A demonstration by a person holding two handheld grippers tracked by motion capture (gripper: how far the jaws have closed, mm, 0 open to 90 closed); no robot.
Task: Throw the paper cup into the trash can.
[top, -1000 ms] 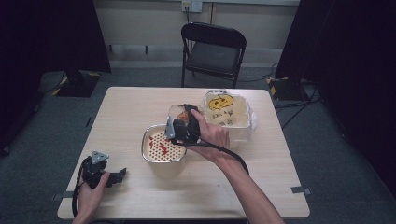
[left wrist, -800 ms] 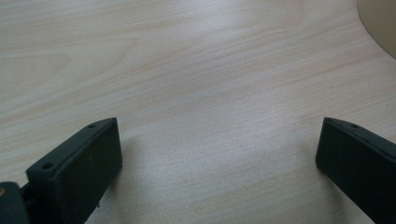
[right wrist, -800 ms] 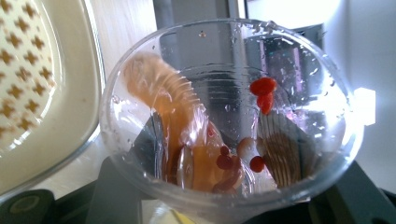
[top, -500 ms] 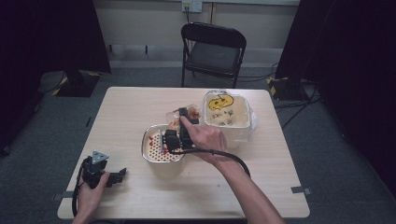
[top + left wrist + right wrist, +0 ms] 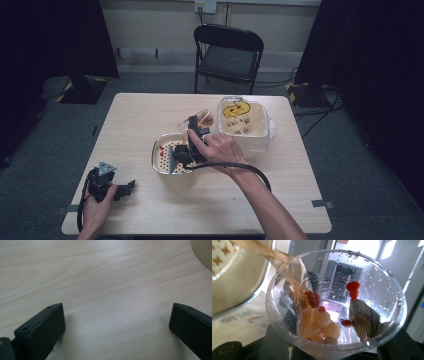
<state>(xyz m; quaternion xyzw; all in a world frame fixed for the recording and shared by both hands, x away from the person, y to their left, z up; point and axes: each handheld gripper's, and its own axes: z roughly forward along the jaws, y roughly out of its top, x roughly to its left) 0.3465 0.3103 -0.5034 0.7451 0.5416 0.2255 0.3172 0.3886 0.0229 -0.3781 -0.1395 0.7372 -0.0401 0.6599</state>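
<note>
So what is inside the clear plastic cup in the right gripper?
The clear plastic cup holds pale round balls, small red berries and a clear plastic spoon; its base is covered.

Your clear cup (image 5: 337,305) holds red berries (image 5: 352,287) and pale balls (image 5: 322,320); the cream strainer (image 5: 167,150) is dotted.

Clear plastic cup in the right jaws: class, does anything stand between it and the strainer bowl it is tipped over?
Nothing visible does. The clear plastic cup is tipped directly above the strainer bowl, nothing lying between them.
</note>
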